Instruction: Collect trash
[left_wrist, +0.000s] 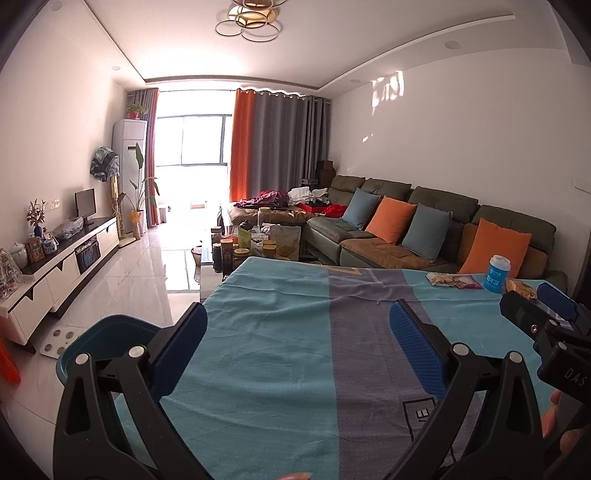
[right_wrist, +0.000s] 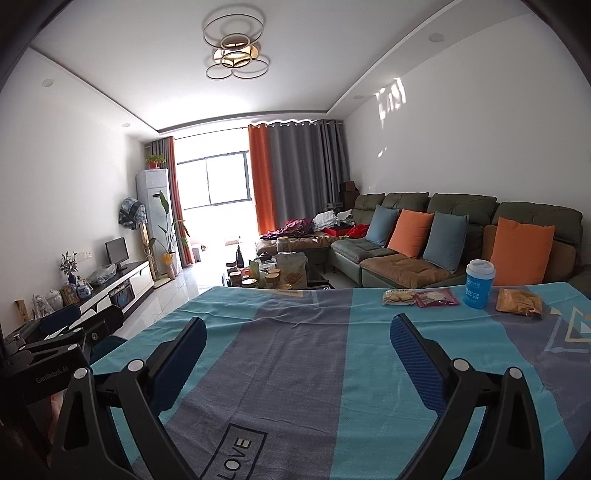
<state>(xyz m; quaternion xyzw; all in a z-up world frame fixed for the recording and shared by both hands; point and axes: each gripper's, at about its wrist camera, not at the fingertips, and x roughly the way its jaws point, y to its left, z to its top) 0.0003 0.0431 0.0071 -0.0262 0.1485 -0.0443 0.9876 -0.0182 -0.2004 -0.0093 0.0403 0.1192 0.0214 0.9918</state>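
On the far right of the cloth-covered table (right_wrist: 295, 354) lie a clear cracker packet (right_wrist: 399, 297), a red snack packet (right_wrist: 437, 297), a blue paper cup with a white lid (right_wrist: 479, 283) standing upright, and an orange snack bag (right_wrist: 519, 301). The cup (left_wrist: 497, 274) and packets (left_wrist: 452, 280) also show in the left wrist view. My right gripper (right_wrist: 297, 332) is open and empty above the table's middle, short of the trash. My left gripper (left_wrist: 297, 323) is open and empty over the table's left part. A blue bin (left_wrist: 107, 339) stands off the table's left edge.
The right gripper's body (left_wrist: 543, 317) shows at the right in the left wrist view. The left gripper's body (right_wrist: 70, 332) shows at the left in the right wrist view. A coffee table with jars (right_wrist: 273, 275) stands beyond the table. A sofa with cushions (right_wrist: 443, 236) is at the right.
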